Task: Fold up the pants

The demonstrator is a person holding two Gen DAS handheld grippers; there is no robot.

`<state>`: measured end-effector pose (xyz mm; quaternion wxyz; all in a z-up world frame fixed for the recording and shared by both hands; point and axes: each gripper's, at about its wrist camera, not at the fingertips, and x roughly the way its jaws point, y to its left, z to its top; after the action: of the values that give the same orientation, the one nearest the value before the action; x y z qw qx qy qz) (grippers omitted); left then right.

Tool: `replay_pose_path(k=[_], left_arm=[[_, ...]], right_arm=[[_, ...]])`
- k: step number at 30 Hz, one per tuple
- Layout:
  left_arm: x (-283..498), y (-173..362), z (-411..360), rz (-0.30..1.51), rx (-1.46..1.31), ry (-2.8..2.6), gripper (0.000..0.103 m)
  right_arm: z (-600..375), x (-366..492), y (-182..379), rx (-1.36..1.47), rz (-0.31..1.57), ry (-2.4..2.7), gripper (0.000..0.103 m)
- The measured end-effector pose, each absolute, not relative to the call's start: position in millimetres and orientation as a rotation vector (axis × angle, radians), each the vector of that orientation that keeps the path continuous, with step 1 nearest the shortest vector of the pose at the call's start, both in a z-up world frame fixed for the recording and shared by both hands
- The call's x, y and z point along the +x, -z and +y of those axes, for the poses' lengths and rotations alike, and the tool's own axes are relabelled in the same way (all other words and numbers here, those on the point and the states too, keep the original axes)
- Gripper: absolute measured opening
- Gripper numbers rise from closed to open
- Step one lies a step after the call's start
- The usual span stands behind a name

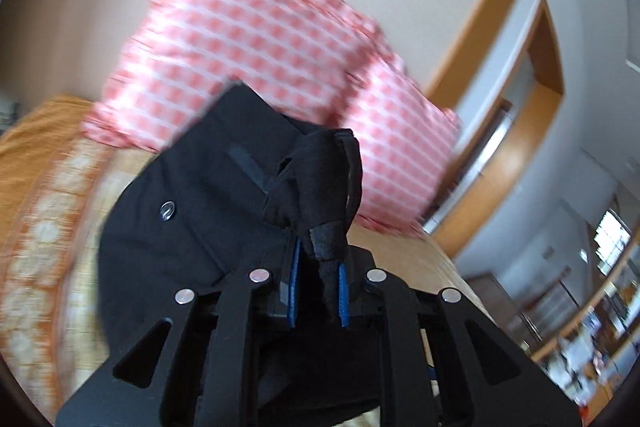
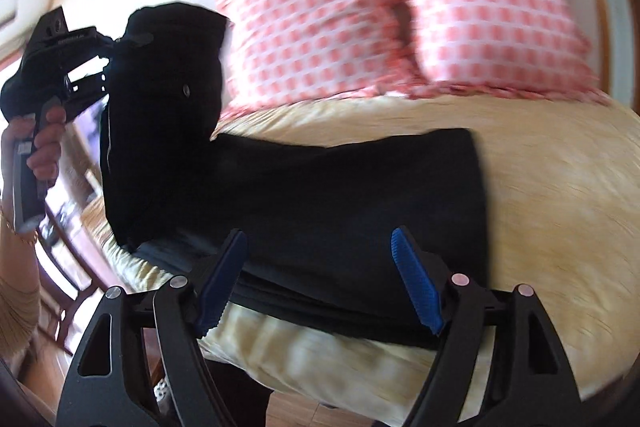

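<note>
The black pants [image 2: 328, 195] lie across a cream bedspread, one end lifted at the left. My left gripper [image 1: 316, 291] is shut on a bunched fold of the pants [image 1: 316, 179], near the waistband with a silver button [image 1: 167, 211]. In the right wrist view the left gripper [image 2: 116, 47] holds that end up at the left. My right gripper [image 2: 320, 279] is open and empty, its blue pads [image 2: 416, 279] spread just above the near edge of the flat part of the pants.
Two pink checked pillows [image 2: 400, 11] lean on the wall at the head of the bed [image 2: 560, 195]. An orange patterned cover [image 1: 44, 195] lies at the left. A wooden door frame [image 1: 548, 39] and shelves [image 1: 592, 307] stand to the right in the left wrist view.
</note>
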<state>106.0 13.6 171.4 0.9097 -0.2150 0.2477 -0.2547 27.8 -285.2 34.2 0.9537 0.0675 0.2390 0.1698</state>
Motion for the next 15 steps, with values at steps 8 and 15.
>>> replay_pose_path(k=[8, 15], left_arm=[[110, -120, -114, 0.687, -0.363, 0.795, 0.014], [103, -92, -155, 0.712, -0.263, 0.773, 0.014]], right_arm=[[-363, 6, -22, 0.254, 0.483, -0.151, 0.076], [-389, -2, -15, 0.283, 0.481, -0.090, 0.076]])
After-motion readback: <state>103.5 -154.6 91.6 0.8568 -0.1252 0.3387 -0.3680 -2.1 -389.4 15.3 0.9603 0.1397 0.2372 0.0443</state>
